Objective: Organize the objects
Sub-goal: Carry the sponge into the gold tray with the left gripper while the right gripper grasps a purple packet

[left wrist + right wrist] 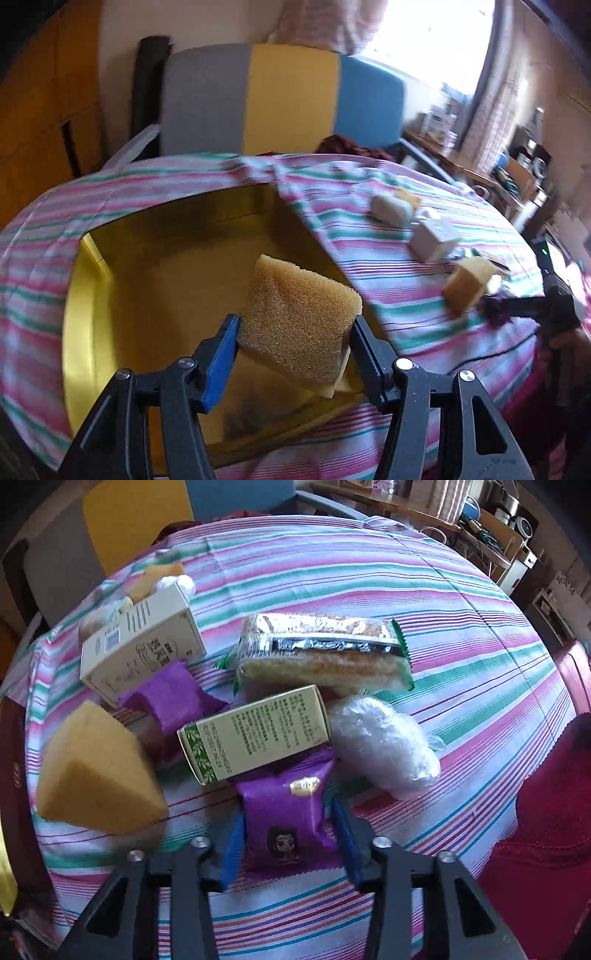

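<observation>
My left claw [295, 339] clamps a yellow sponge [299, 325] over the open yellow box [122, 280], ready to drop. My right claw [291, 834] pinches a purple snack packet [291, 812] near the bed's front edge.

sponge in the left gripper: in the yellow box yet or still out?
Still out. The sponge is clamped in the left gripper, held in the air above the open yellow box, not resting on its floor.

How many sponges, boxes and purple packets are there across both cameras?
Sponges: 3
Boxes: 2
Purple packets: 2
Total: 7
</observation>
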A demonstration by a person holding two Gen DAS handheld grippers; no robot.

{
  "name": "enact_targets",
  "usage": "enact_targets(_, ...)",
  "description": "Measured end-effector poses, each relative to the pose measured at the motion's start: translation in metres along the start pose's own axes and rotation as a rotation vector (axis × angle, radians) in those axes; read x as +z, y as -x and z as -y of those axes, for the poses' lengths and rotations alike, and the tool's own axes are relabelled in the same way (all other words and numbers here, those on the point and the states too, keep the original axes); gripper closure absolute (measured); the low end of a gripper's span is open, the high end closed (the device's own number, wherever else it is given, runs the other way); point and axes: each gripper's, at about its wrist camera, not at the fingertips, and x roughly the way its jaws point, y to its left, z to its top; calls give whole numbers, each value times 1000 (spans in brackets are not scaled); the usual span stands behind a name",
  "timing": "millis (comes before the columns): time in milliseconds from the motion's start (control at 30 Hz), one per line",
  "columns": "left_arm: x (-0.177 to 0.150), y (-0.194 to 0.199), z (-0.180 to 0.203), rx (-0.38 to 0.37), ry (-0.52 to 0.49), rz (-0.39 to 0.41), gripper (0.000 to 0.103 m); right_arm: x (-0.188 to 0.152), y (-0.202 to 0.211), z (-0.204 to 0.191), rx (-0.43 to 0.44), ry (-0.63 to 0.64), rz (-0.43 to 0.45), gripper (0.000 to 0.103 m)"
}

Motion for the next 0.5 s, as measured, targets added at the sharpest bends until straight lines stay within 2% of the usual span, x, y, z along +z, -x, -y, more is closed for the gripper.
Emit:
enact_targets(133, 4, -6, -58, 123, 86, -21, 43, -2, -1, -2, -14, 22, 16, 66)
enact_targets(267, 18, -22, -104, 215, 134, -49, 42, -3, -3, -2, -3, 26, 18, 66)
enact_targets(500, 49, -72, -161, 295, 213, -94, 40, -4, -8, -1, 11, 40, 19, 66)
